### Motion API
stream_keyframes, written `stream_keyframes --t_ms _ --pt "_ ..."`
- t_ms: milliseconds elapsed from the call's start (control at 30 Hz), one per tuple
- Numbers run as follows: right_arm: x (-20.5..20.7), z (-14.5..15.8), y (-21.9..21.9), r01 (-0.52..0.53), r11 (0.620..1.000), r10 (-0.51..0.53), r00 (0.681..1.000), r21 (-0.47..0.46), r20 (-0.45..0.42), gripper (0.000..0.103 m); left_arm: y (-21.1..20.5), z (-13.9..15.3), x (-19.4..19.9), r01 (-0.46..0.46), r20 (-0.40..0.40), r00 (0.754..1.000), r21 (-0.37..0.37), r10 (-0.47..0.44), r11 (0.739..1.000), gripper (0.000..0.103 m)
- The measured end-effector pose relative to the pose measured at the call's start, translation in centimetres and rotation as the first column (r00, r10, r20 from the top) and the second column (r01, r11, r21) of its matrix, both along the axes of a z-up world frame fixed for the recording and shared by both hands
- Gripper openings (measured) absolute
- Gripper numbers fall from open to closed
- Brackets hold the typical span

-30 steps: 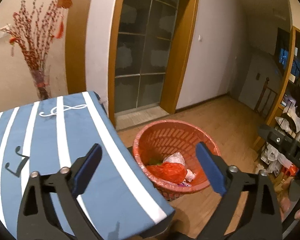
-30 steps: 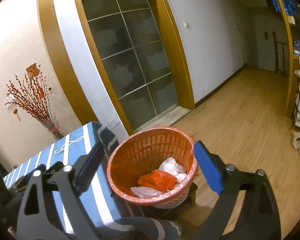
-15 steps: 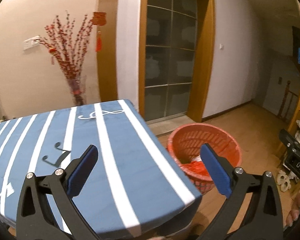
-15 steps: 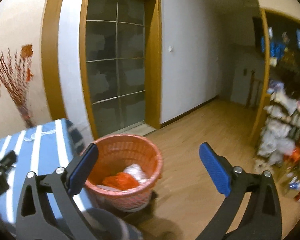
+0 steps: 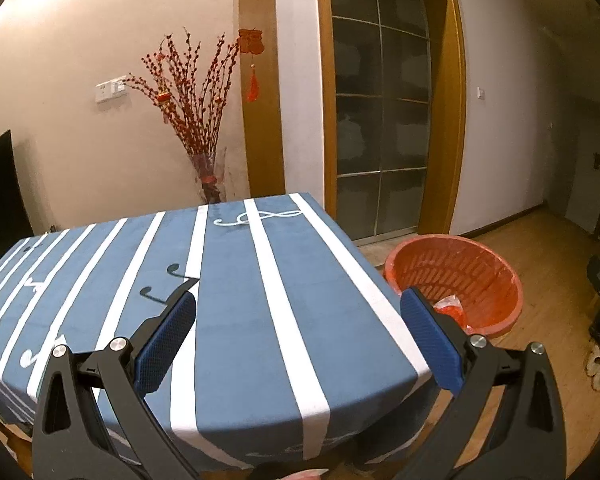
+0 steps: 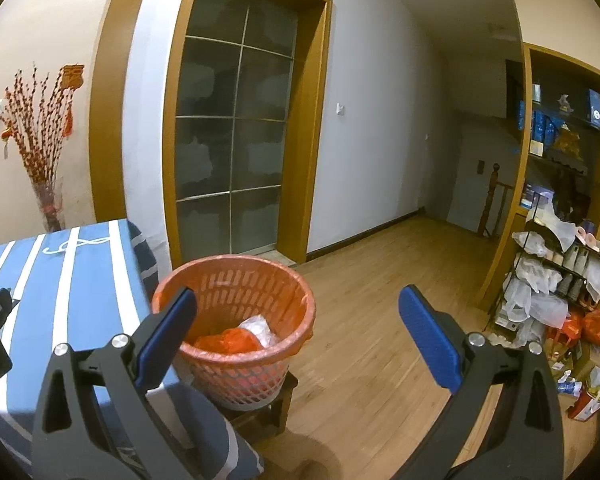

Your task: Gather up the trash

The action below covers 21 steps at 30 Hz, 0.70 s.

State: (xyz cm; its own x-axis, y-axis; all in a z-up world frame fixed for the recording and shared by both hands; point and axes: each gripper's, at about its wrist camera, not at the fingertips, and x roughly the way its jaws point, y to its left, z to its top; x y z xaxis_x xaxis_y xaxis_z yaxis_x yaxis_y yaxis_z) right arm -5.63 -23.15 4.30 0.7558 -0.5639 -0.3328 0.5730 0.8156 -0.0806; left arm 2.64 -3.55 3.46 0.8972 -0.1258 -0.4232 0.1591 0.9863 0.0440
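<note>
Trash is already inside the orange basket (image 6: 236, 320), which stands on a small dark stool (image 6: 266, 408) on the wooden floor (image 6: 380, 320), just beside the right edge of the surface with the blue striped cloth (image 5: 236, 300). In the right wrist view the basket fills the lower centre-left of the frame, and its left rim is partly behind the left blue pad. In the left wrist view the same basket (image 5: 460, 280) is at the right middle of the frame, past the corner of the cloth.

The right gripper (image 6: 296, 336) has its jaws wide open and holds nothing. The left gripper (image 5: 300, 336) is also wide open and empty, and it looks over the cloth top. I judge that the right gripper is the nearer one to the basket, because the basket is large and almost straight ahead of it, a little to the left. For the left gripper the basket lies off to the right, beyond the cloth edge.

The basket is round, with a slotted wall, and a thin orange liner is folded over its rim. Inside I see a crumpled red-orange bag (image 6: 228, 338) and some clear or white plastic (image 6: 258, 328) next to it. These look light and soft.

On the blue cloth I see no loose trash in either view, only the white stripes and music signs. At the right edge of the right wrist view a rack (image 6: 552, 280) with many plastic bags stands near a shelf. If more trash must be collected, I cannot tell from here where it lies.
</note>
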Motion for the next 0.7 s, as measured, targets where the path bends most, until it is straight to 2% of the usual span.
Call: stream_keyframes --t_ms 267,700 --pt "-1.1 -1.3 1.4 -0.051 0.998 0.052 0.998 0.031 -0.026 0.099 1.4 -1.3 -0.8 0.0 -0.048 0.999 -0.054 -0.003 0.999 0.1" --pt "-1.5 -3.3 2.6 -0.088 0.994 0.092 0.993 0.059 -0.078 0.099 2.4 -2.9 -1.6 -0.003 -0.094 0.996 -0.078 -0.004 0.997 0.1"
